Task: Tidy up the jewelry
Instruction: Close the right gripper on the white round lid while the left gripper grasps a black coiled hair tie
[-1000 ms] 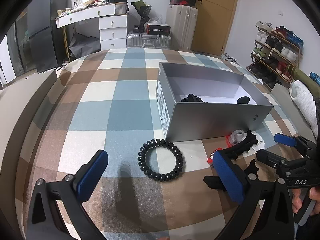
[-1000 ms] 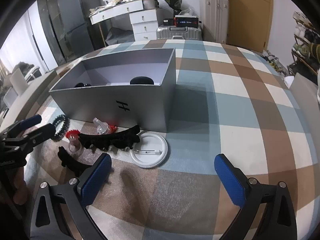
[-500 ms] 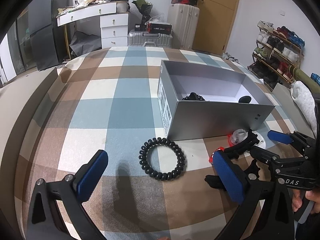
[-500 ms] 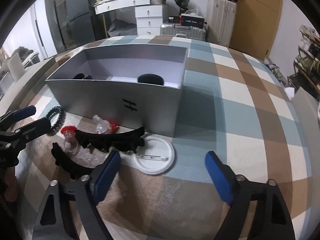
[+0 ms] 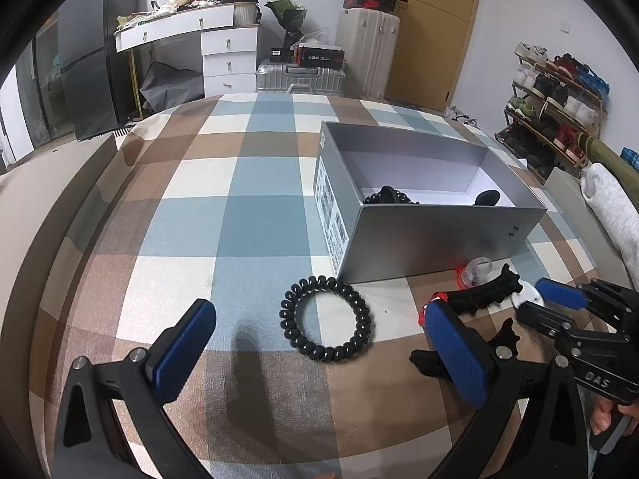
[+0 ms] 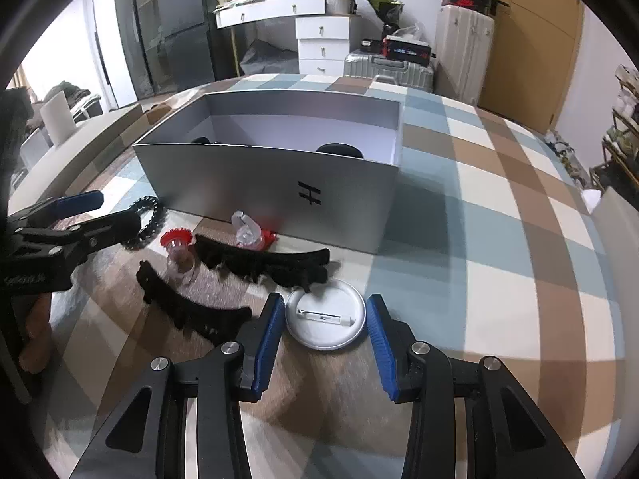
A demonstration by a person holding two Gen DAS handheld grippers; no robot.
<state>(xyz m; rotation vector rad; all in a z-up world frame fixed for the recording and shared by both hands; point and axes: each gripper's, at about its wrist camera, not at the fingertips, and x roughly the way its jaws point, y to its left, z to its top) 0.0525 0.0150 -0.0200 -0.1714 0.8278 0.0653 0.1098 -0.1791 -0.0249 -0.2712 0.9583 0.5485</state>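
Observation:
A grey box [image 5: 435, 231] stands on the checked cloth with black items inside. In front of it lie a black coil bracelet [image 5: 325, 321], two black hair claws [image 6: 263, 261] [image 6: 187, 307], two clear clips with red parts [image 6: 249, 231] [image 6: 177, 249] and a white round badge [image 6: 325, 315]. My left gripper [image 5: 319, 355] is open and empty, hovering just before the bracelet. My right gripper [image 6: 325, 343] is open, its blue pads either side of the badge's near half, not touching it. The right gripper also shows in the left wrist view [image 5: 547, 303].
The box [image 6: 279, 187] also shows in the right wrist view, behind the loose items. A white pillow [image 5: 615, 207] lies past the bed's right edge. Suitcases [image 5: 299, 76], a white dresser and a shoe rack [image 5: 559, 107] stand beyond the bed.
My right gripper moved forward and down to the white badge and its jaws narrowed around it. My left gripper hardly moved.

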